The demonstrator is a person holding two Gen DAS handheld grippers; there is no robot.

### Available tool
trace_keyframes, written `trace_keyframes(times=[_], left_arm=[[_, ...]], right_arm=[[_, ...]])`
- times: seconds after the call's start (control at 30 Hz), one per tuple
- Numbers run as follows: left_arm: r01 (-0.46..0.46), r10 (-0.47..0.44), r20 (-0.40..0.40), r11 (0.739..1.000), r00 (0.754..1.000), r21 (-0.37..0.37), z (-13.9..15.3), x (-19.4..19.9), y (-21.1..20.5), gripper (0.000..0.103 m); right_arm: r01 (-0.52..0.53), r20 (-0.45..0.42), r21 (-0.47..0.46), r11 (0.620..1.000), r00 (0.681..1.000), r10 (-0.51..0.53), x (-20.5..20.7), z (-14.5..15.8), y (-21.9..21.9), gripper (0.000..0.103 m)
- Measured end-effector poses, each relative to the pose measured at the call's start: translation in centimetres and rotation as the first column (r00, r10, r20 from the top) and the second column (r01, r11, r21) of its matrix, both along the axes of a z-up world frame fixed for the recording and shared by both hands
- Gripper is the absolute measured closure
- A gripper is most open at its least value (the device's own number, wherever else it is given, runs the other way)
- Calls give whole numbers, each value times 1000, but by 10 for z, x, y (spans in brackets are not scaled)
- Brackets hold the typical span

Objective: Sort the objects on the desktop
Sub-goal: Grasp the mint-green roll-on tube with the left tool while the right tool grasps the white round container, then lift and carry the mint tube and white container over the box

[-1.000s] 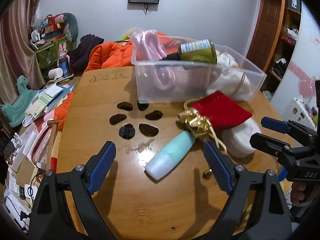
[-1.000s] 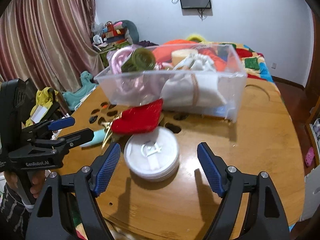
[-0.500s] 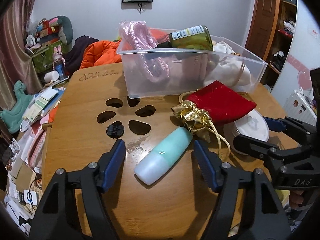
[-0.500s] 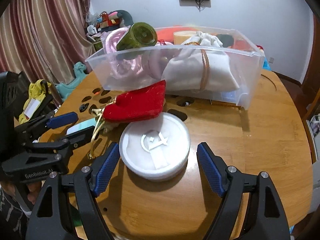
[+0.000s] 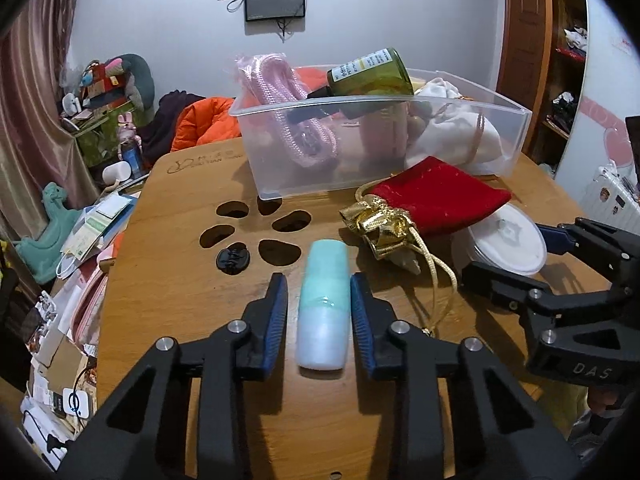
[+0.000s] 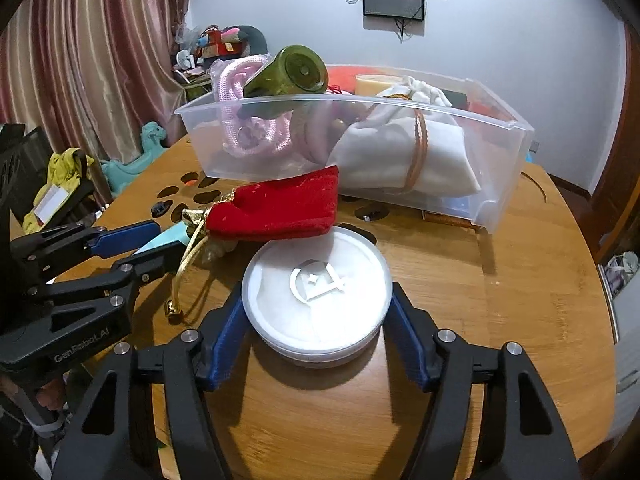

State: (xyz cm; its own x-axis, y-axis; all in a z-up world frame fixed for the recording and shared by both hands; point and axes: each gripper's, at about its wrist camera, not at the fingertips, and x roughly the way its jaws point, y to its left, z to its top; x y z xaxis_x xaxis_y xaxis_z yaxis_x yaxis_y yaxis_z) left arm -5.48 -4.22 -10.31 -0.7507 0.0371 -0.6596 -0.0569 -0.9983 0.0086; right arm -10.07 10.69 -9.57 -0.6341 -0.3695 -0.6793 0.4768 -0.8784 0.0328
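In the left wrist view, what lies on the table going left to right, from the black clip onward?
Black clip → mint and white bottle between the left gripper fingers → gold-trimmed red pouch → round white container → right gripper.

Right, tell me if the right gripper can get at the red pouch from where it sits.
Probably not directly. The right gripper, jaws just closing, has the round white tin between its pads, and the red pouch lies beyond the tin, its edge overlapping the tin's far rim.
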Motion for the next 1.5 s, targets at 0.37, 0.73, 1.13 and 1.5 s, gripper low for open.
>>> trace_keyframes(times=[0.37,0.73,1.13,1.5], left_arm=[[-30,30,-8,1000,1000,-8,4,13,8,79],[-49,54,-91,997,994,55,39,21,3,79],[-31,47,-167,995,985,96,72,12,5,79],[-10,29,-188,995,982,101,95,-15,4,79]], right_arm=[[11,32,-104,994,999,-7,2,9,25,41],[24,-1,-179,984,1000,-24,5,35,45,41],[25,-46,-204,979,998,-35,-4,62,57,41],[-6,-103,-206,978,995,-16,-20,94,66,41]])
